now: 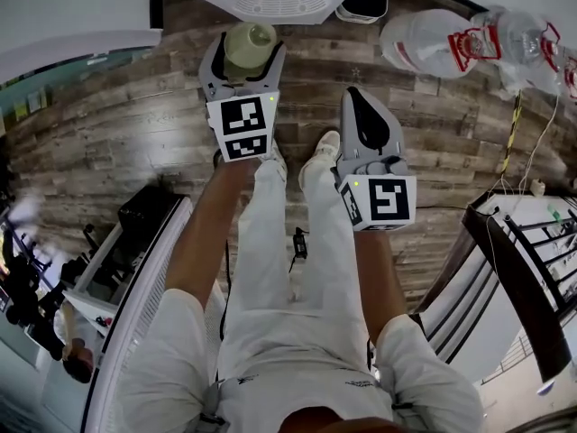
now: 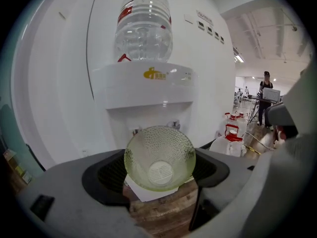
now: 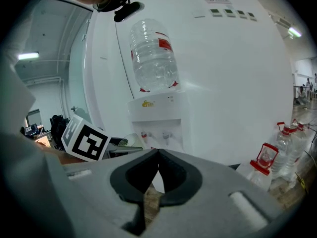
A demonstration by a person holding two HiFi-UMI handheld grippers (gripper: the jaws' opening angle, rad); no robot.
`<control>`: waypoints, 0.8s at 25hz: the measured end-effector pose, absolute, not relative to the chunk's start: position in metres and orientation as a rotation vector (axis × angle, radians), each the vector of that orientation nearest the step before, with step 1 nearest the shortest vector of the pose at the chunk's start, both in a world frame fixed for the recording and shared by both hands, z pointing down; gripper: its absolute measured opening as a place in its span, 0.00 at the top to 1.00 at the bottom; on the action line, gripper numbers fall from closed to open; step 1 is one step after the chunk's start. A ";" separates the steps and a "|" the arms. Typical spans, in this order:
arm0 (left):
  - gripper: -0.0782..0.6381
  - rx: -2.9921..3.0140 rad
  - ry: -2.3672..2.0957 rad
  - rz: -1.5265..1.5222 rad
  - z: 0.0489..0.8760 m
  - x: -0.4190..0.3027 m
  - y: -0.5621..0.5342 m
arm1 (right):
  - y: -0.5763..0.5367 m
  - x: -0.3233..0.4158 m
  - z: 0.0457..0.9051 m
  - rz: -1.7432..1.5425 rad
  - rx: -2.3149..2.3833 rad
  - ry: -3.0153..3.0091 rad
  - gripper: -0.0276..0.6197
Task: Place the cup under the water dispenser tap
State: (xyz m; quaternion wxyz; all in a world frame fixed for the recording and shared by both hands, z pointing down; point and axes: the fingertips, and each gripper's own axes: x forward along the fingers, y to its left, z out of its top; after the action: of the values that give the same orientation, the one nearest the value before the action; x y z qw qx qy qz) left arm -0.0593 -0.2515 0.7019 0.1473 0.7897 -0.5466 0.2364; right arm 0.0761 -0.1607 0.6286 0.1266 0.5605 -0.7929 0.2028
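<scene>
Left gripper (image 1: 242,61) is reaching out ahead, jaws clamping round the cup (image 1: 251,41). Right gripper (image 1: 357,99) is hanging just behind, jaws pressing together, empty. Both forearms (image 1: 206,233) are stretching forward.

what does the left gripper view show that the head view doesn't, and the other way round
Only the left gripper view: the front of the water dispenser, its two taps, the upturned bottle on top, and the inside of the green cup. Only the head view: the person's legs and shoes, and the marker cube on the left tongs. Both: that cup clamped in the left tongs, the wooden floor and spare water bottles standing on it.
</scene>
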 end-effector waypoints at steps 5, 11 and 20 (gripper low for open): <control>0.37 2.264 -1.592 0.683 0.735 -0.057 -0.272 | -0.165 0.083 0.645 0.584 1.633 -2.292 0.96; 0.37 2.229 -1.587 0.672 0.769 -0.058 -0.292 | -0.171 0.082 0.658 0.591 1.642 -2.284 0.96; 0.37 2.178 -1.607 0.703 0.818 -0.072 -0.315 | -0.178 0.080 0.673 0.594 1.632 -2.265 0.96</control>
State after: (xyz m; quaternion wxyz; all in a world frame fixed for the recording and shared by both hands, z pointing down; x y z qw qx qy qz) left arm -0.0724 -0.3147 0.8182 0.1717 0.7673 -0.5661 0.2475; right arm 0.0802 -0.1776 0.6734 0.1431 0.5658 -0.7855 0.2060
